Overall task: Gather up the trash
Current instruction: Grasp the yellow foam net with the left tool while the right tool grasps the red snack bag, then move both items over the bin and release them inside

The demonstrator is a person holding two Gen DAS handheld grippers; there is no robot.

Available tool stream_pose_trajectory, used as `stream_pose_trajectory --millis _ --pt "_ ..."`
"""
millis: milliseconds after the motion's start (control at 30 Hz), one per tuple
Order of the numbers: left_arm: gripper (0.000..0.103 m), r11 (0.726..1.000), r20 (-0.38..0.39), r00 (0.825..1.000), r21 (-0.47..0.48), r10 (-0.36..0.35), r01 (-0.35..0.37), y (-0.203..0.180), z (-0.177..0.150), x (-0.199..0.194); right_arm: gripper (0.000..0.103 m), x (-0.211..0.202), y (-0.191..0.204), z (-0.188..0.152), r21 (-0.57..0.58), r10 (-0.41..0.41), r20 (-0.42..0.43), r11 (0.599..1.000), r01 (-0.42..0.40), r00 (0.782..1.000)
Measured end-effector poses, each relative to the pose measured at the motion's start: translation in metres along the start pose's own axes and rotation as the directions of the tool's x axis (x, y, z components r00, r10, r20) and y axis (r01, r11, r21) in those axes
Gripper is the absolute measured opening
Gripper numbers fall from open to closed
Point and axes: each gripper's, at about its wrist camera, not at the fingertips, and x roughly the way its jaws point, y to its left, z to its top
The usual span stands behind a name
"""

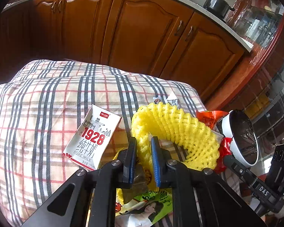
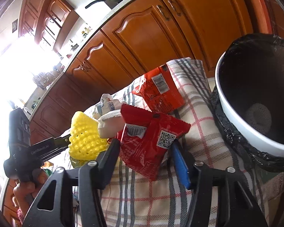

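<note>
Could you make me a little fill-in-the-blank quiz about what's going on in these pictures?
1. The left gripper is shut on the yellow foam ____.
2. The red wrapper sits between the ____ gripper's jaws.
3. The white bin is lined with a ____ bag.
4. The milk carton shows the number ____.

Missing words: net; right; black; 1928

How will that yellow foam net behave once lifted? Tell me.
The yellow foam net is open mesh, so probably very light and springy. It curves limply over the table, so it should flop and dangle from the left gripper, whose pads are pinching one edge. It likely compresses rather than slips; breakage seems unlikely.
</note>
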Motion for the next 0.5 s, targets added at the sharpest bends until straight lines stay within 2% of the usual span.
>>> stream_pose_trajectory --millis 67,333,500 --pt "0.01 1.0 0.028 1.0 0.009 -0.015 0.014 -0.001 -0.003 -0.011 0.034 -0.006 0.004 0.0 -0.022 -0.002 0.016 1.0 0.002 1.0" --pt "0.009 0.996 0.115 0.991 0.054 -0.073 0.067 -0.009 -0.02 -0.058 0.032 -0.033 0.023 -0.003 -0.07 0.038 0.065 0.997 -0.034 0.997" --pt "0.009 0.99 0.123 0.986 0.098 -0.117 0.105 -0.02 -0.033 -0.071 0.032 -0.054 0.026 -0.005 -0.089 0.043 0.094 0.995 -0.035 0.995"
